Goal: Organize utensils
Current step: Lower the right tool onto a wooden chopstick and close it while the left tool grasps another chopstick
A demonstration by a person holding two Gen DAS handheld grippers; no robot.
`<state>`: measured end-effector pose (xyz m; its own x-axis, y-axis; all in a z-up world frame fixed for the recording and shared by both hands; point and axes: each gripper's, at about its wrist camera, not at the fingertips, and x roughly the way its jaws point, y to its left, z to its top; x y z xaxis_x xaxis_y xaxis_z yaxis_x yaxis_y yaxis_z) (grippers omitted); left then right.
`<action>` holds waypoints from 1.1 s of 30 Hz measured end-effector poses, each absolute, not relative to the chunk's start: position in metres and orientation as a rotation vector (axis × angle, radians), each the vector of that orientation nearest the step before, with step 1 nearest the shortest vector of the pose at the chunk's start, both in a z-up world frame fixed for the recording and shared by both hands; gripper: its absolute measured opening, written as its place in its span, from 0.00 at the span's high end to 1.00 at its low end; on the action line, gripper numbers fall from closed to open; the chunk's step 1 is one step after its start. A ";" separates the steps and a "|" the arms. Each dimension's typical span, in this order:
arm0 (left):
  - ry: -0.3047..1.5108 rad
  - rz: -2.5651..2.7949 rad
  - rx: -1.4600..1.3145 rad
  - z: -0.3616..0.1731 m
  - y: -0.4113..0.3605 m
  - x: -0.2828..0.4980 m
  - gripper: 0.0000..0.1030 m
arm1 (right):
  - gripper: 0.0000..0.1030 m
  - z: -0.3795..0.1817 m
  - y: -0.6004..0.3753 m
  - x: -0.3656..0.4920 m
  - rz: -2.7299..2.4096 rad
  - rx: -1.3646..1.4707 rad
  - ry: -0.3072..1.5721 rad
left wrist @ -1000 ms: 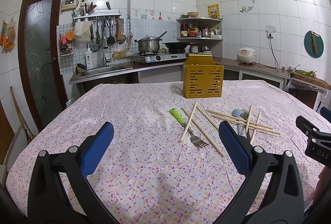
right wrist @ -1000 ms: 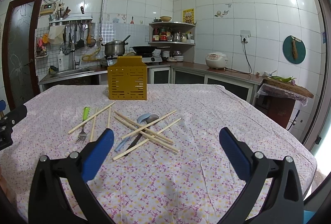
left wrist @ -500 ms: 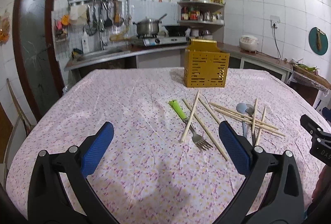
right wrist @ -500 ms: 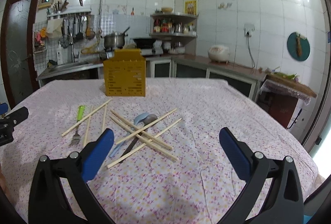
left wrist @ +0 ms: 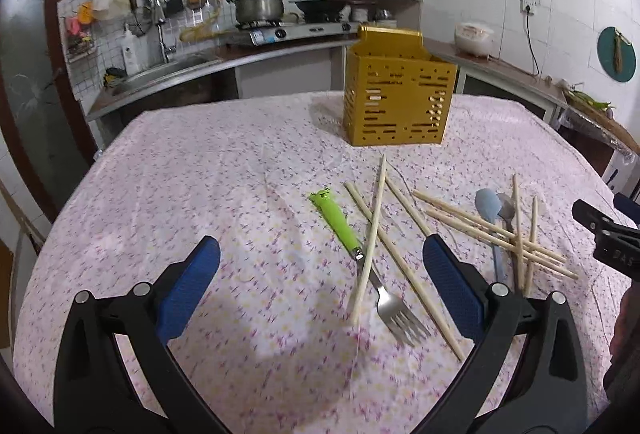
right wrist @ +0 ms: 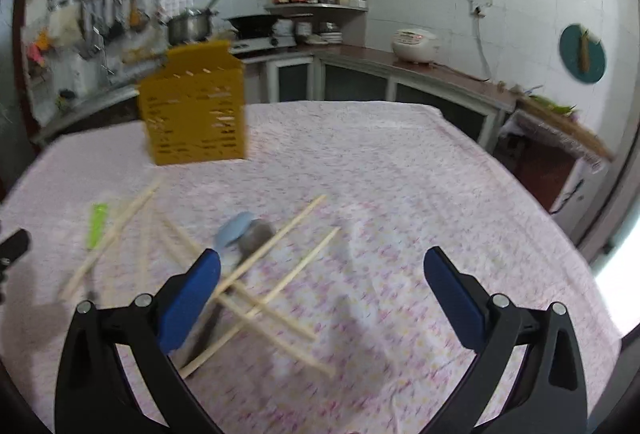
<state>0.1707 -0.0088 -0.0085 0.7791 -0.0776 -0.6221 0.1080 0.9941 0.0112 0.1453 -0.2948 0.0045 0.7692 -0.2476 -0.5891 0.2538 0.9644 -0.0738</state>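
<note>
Fingers of both grippers — left gripper [left wrist: 320, 286] and right gripper [right wrist: 322, 298] — stand apart, empty. We see chopsticks [left wrist: 496, 230], fork [left wrist: 360, 258] and spoons [left wrist: 494, 209] scattered on the tablecloth [left wrist: 200, 193], near the yellow holder [left wrist: 398, 101] — presumably their destination.

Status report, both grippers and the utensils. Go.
Left gripper open, empty, above the fork. Right gripper open, empty, over the chopsticks. Yellow holder upright beyond. Spoons pinned under crossed chopsticks.
</note>
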 end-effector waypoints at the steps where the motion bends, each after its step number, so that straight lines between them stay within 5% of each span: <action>1: 0.682 -0.109 0.043 -0.010 -0.009 0.176 0.05 | 0.04 0.002 -0.294 0.151 -0.297 -0.008 0.653; 16: 0.791 -0.134 0.024 -0.027 -0.025 0.261 0.06 | 0.05 -0.023 -0.320 0.234 -0.306 0.125 0.845; 21: 0.839 -0.149 0.059 -0.035 -0.037 0.283 0.18 | 0.17 -0.024 -0.320 0.252 -0.297 0.140 0.908; 26: 0.887 -0.200 0.097 -0.037 -0.052 0.296 0.25 | 0.48 -0.029 -0.322 0.263 -0.258 0.196 0.979; 33: 0.957 -0.292 0.119 -0.044 -0.067 0.313 0.38 | 0.67 -0.040 -0.318 0.275 -0.244 0.237 1.065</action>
<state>0.3132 -0.0670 -0.0444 0.5406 -0.1930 -0.8188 0.2973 0.9544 -0.0287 0.2748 -0.3182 -0.0405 0.4624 -0.0826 -0.8828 0.3096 0.9480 0.0735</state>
